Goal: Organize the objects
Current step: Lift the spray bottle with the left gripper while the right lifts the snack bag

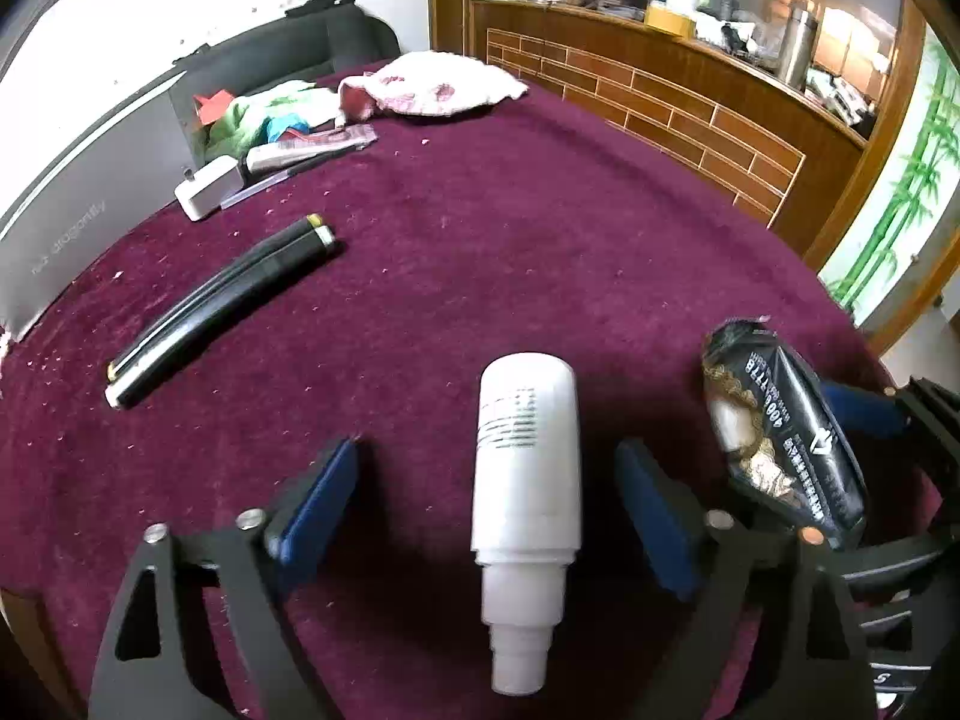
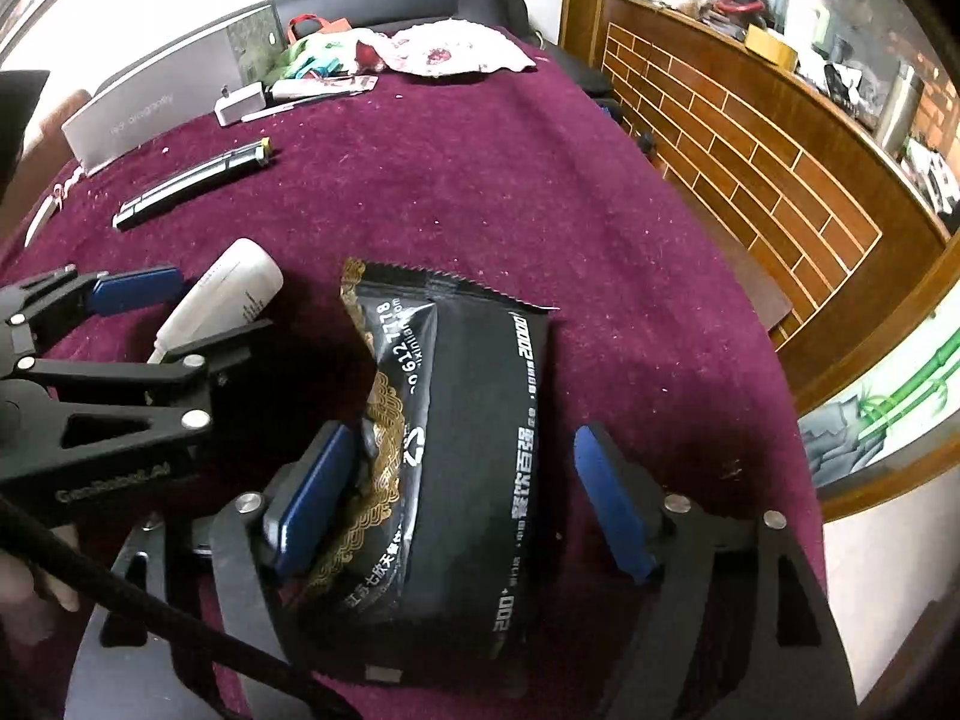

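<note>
A white plastic bottle lies on the maroon tablecloth, its stepped neck pointing toward me. My left gripper stands open around it, both blue pads clear of its sides. The same bottle and left gripper show at the left of the right wrist view. A black snack packet with white print lies between the fingers of my right gripper, which is open. Its left pad sits against the packet's crumpled edge and its right pad stands apart. In the left wrist view the packet lies just right of the bottle.
Two black pens lie side by side at the left. Behind them are a white adapter, a silver box, wrappers and a floral cloth. A wooden brick-pattern counter runs past the table's right edge.
</note>
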Action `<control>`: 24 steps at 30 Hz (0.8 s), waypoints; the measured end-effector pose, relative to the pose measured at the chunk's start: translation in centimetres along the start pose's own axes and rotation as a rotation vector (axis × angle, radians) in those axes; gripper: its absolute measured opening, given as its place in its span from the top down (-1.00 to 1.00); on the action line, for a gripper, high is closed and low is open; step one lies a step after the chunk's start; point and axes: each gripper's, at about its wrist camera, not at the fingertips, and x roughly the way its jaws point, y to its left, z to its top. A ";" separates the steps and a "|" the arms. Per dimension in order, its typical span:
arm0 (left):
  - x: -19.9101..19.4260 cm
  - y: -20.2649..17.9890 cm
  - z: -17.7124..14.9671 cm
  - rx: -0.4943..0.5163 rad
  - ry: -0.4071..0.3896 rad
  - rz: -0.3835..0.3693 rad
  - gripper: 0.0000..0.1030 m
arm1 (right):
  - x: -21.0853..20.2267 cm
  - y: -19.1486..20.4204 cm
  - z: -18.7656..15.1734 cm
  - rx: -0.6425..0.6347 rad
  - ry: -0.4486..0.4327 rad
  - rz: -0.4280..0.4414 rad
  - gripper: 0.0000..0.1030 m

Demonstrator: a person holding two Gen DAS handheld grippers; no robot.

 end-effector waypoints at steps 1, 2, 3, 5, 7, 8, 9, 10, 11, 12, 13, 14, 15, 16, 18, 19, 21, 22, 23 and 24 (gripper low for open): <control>0.0 0.0 -0.1 -0.007 -0.009 0.001 -0.73 | 0.0 0.0 0.0 -0.013 -0.005 -0.004 -0.58; 0.0 -0.1 -0.1 -0.012 -0.013 0.002 -0.75 | 0.0 -0.1 -0.1 -0.015 -0.006 -0.003 -0.60; 0.1 -0.1 -0.1 -0.010 -0.013 0.006 -0.76 | 0.1 -0.3 -0.1 -0.006 -0.010 0.009 -0.60; 0.1 -0.2 -0.1 -0.008 -0.015 0.007 -0.77 | 0.1 -0.5 -0.2 -0.008 -0.020 0.014 -0.61; 0.1 -0.2 -0.1 -0.005 -0.015 0.007 -0.77 | 0.1 -0.5 -0.3 -0.005 -0.030 0.016 -0.63; 0.1 -0.1 -0.1 -0.009 -0.019 0.003 -0.77 | 0.1 -0.5 -0.3 -0.009 -0.028 0.015 -0.65; 0.1 -0.1 -0.1 -0.012 -0.020 0.002 -0.77 | 0.2 -0.5 -0.2 -0.009 -0.020 0.016 -0.65; 0.1 -0.1 -0.1 -0.011 -0.019 0.002 -0.77 | 0.2 -0.5 0.0 -0.008 -0.014 0.018 -0.67; 0.1 -0.1 -0.1 -0.009 -0.016 0.004 -0.77 | 0.2 -0.6 0.0 -0.008 -0.010 0.019 -0.68; 0.1 -0.2 -0.1 -0.009 -0.016 0.011 -0.77 | 0.2 -0.6 0.0 -0.011 -0.012 0.018 -0.68; 0.2 -0.4 -0.1 -0.008 -0.014 0.020 -0.74 | 0.2 -0.6 0.0 -0.011 -0.015 0.019 -0.68; 0.2 -0.6 -0.1 -0.010 -0.012 0.045 -0.70 | 0.2 -0.6 -0.1 -0.013 -0.019 0.019 -0.68; 0.1 -0.8 -0.1 -0.016 -0.013 0.053 -0.66 | 0.1 -0.5 -0.1 -0.016 -0.021 0.014 -0.68; -0.1 -0.9 -0.2 -0.019 -0.016 0.055 -0.47 | 0.0 -0.4 -0.2 -0.013 -0.022 0.003 -0.65; -0.8 -1.6 -0.3 0.012 -0.024 0.037 0.20 | -0.2 -0.1 -0.3 -0.005 -0.025 -0.006 -0.54; -1.0 -1.9 -0.3 0.024 -0.019 0.032 0.52 | -0.3 0.1 -0.3 -0.006 -0.029 -0.005 -0.37; -1.3 -2.2 -0.5 0.029 -0.002 0.025 0.52 | -0.6 0.6 -0.4 -0.013 -0.035 -0.002 -0.10; -1.4 -2.3 -0.7 0.036 -0.001 0.031 0.52 | -0.7 0.8 -0.4 -0.017 -0.037 0.003 0.02; -1.5 -2.3 -0.9 0.039 -0.001 0.030 0.52 | -0.8 1.1 -0.4 -0.019 -0.035 0.001 0.08; -1.5 -2.3 -0.8 0.037 0.000 0.026 0.52 | -0.8 1.1 -0.4 -0.017 -0.033 0.001 0.09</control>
